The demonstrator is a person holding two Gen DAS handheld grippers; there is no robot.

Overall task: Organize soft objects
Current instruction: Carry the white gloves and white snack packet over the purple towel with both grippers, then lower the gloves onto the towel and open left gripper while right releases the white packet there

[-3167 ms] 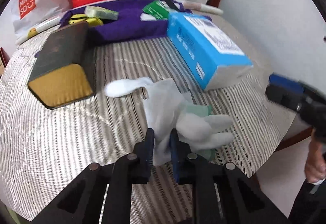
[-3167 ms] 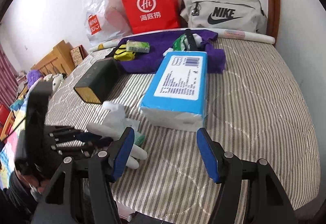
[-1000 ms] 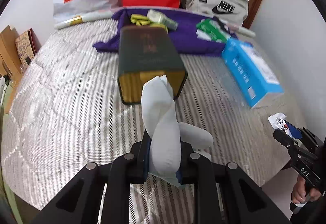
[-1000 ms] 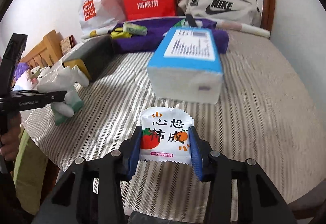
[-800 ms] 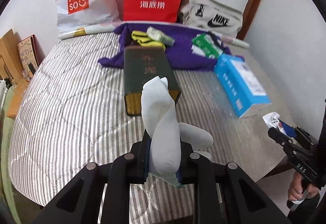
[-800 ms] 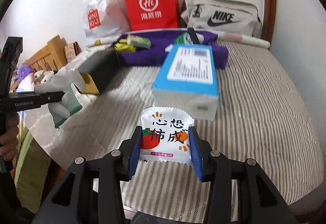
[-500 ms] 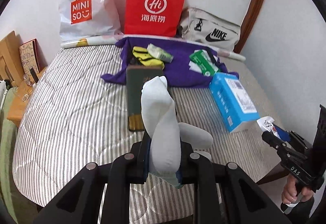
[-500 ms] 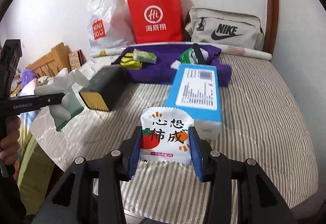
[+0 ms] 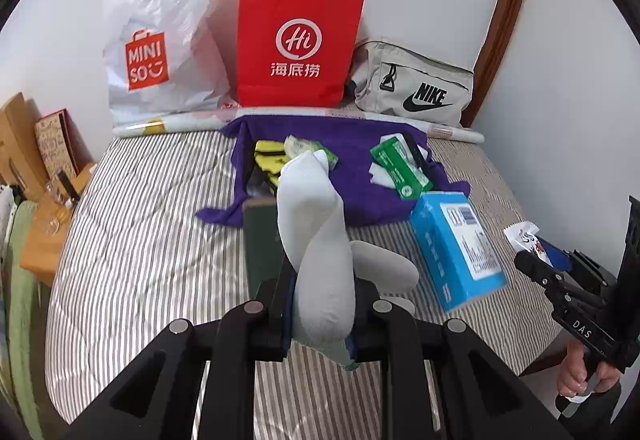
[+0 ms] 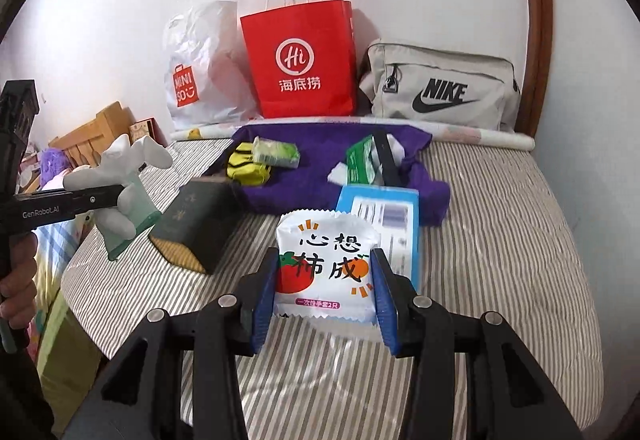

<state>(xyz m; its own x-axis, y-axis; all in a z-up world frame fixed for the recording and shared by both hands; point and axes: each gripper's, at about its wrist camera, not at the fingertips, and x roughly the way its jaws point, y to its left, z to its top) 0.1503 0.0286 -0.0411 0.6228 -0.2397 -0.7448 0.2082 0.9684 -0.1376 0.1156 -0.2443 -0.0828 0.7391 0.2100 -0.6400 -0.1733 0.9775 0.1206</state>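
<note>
While both tools hung over the striped bed (image 10: 500, 240) | left gripper (image 9: 322, 314) clenched on grey plush toy (image 9: 320, 240), frame centre | right gripper (image 10: 324, 300) clamped white snack packet (image 10: 326, 264), lower centre | risk: slick packet could slip out; floppy toy could sag free

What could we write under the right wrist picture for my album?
Right gripper shut on a white snack packet above the striped bed; left gripper holding a white plush toy.

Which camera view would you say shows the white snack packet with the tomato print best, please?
The right wrist view: the snack packet faces the camera, clamped in the right gripper, print readable. The left wrist view catches only its top edge at far right.
</note>
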